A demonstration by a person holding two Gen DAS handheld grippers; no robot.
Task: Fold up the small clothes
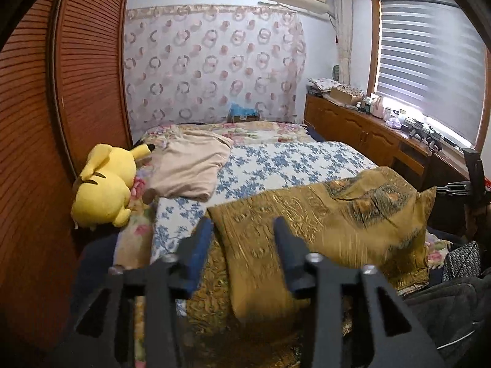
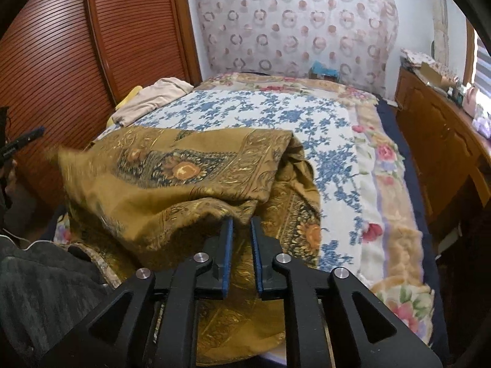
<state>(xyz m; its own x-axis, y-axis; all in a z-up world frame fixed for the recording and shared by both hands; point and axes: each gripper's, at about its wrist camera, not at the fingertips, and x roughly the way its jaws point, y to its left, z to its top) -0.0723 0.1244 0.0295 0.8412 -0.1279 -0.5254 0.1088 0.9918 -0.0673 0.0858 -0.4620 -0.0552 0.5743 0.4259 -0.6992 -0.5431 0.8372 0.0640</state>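
Gold patterned cloth (image 2: 172,184) is lying folded over itself on the near part of the bed (image 2: 307,116), on the blue flowered cover. Left gripper (image 1: 242,230) is standing open, its fingers apart with the cloth edge below and between them, not pressed. Right gripper (image 2: 241,227) is standing a little open; a cloth fold is sitting just at its tips, not pressed. At ten o'clock a beige garment (image 1: 190,168) is lying beside a yellow plush toy (image 1: 104,184).

My ochre-gold paisley cloth (image 2: 172,184) with orange flowers lies on the blue-flowered white sheet (image 2: 276,113); far left, a yellow plush (image 1: 104,184)
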